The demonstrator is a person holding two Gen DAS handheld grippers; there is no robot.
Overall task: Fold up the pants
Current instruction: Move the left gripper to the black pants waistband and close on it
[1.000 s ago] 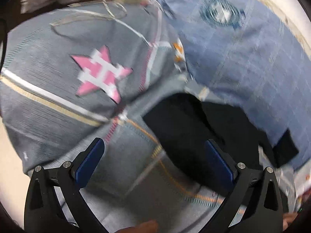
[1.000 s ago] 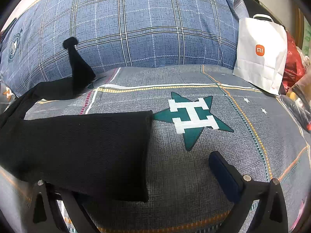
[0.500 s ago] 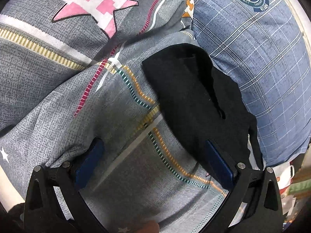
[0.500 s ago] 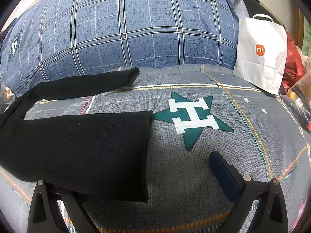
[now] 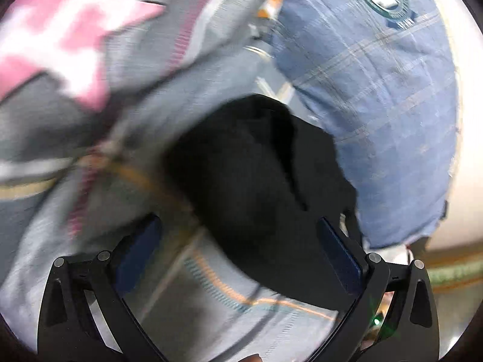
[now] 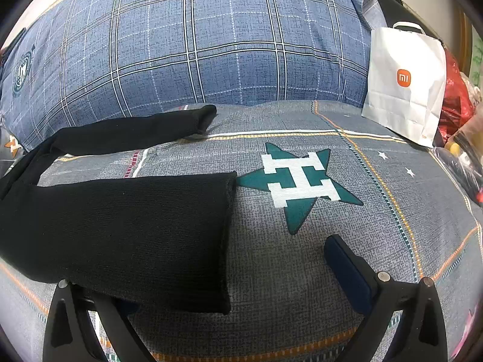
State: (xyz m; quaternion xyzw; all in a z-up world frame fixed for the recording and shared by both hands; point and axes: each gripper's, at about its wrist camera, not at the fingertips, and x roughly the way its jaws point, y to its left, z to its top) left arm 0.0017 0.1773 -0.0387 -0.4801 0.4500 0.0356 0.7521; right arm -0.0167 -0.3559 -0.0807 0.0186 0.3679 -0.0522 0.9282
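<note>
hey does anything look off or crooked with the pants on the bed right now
Yes. The black pants lie with their legs splayed apart: the far leg angles off toward the blue plaid pillow rather than lying beside the near one. Nothing looks spilled or damaged.

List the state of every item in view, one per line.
black pants: unfolded, legs spread apart on the bed.
left gripper: open, over the pants' waist end, image blurred.
right gripper: open, near leg hem lying over its left finger.
white paper bag: upright.
blue plaid pillow: resting behind the pants.
</note>
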